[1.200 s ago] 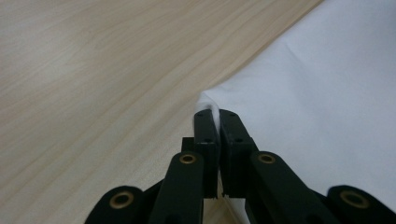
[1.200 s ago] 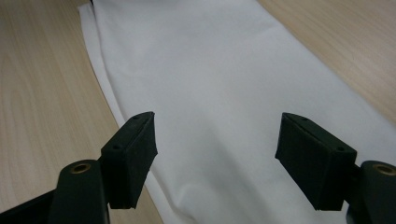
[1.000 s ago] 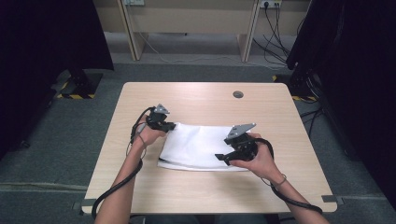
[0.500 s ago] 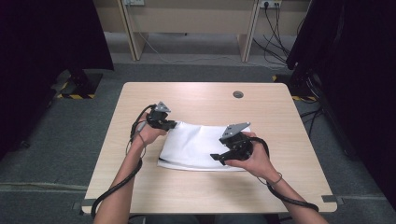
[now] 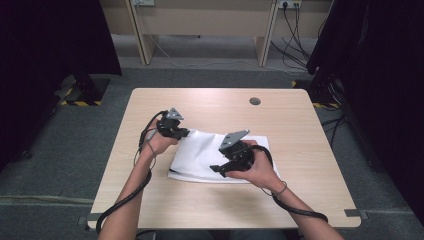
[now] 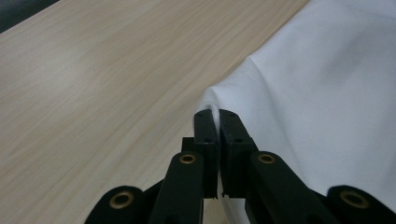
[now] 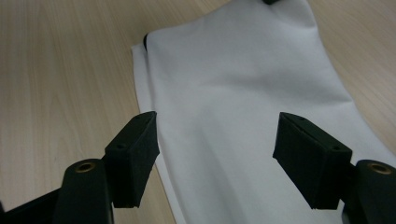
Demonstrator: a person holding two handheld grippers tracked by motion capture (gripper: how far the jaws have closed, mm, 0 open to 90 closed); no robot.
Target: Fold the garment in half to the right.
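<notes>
My left gripper (image 6: pixel 218 122) is pinching the far left corner of the white cloth (image 5: pixel 210 155), which lies folded mid-table (image 5: pixel 300 125). My right gripper (image 7: pixel 217 158) hovers over it, jaws spread wide.

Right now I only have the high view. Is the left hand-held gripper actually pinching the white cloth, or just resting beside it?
Observer: Pinching it. In the left gripper view, the left hand-held gripper has its jaws shut on a raised fold at the edge of the white cloth.
Operator: And the right one? Its jaws are hard to read from above.
Observer: The right hand-held gripper is wide open, with cloth showing between its jaws, nothing clamped.
Operator: Is the cloth single-layer on its near side?
Observer: No. The right gripper view shows a lower layer peeking out along one edge, with bare table beyond it.
</notes>
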